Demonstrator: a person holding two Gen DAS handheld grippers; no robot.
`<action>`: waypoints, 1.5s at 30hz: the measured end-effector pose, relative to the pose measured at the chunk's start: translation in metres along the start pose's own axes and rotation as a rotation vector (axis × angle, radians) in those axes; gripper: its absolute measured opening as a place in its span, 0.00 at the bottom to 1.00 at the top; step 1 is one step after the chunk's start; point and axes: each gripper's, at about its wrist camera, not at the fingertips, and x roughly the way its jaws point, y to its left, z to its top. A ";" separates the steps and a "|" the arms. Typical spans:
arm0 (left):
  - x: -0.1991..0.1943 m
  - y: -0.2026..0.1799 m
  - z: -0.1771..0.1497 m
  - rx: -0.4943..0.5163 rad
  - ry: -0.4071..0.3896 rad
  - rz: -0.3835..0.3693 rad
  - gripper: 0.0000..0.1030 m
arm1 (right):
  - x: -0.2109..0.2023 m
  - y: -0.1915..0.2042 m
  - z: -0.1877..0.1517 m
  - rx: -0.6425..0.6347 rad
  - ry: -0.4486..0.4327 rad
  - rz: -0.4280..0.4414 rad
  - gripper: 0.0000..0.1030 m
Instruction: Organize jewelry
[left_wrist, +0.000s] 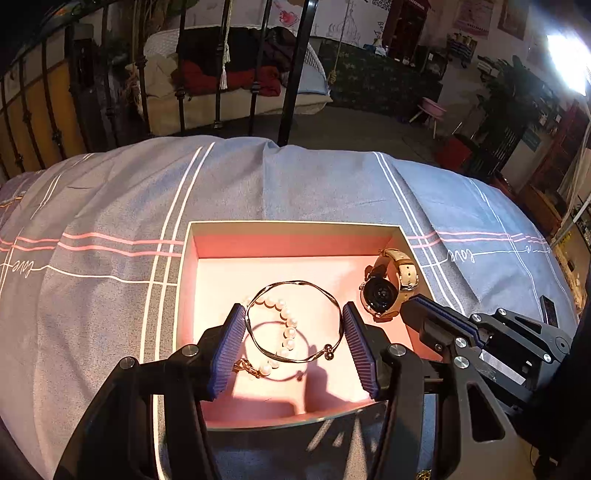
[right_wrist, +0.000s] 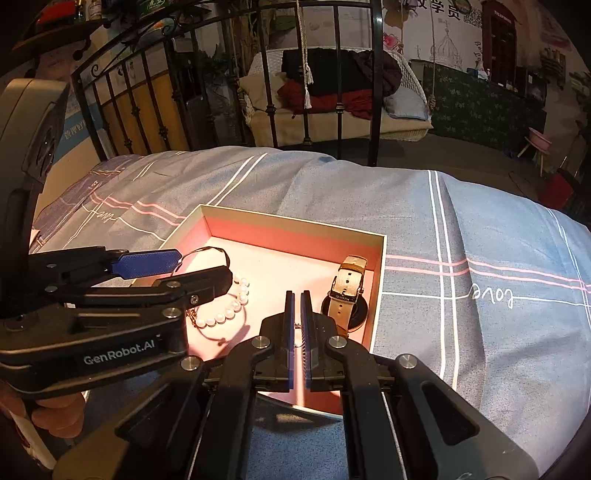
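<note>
Pink-lined box on grey-blue, pink-and-white-striped bedspread.

In the right wrist view the left gripper covers part of the thin bangle and one end of the pearl bracelet. The strap of the watch lies across its dial, hiding most of it. Something small and thin sits between the right gripper pads, too small to tell what it is. Both views cut off the bedspread at their edges
</note>
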 end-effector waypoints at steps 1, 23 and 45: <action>0.004 0.001 0.000 -0.006 0.010 -0.001 0.51 | 0.003 -0.001 -0.001 0.001 0.004 0.000 0.04; 0.016 0.009 -0.003 0.001 0.039 0.046 0.53 | 0.020 0.003 -0.019 -0.032 0.073 -0.035 0.07; -0.066 0.011 -0.154 0.068 -0.046 -0.020 0.66 | -0.074 0.008 -0.143 0.065 0.016 0.075 0.58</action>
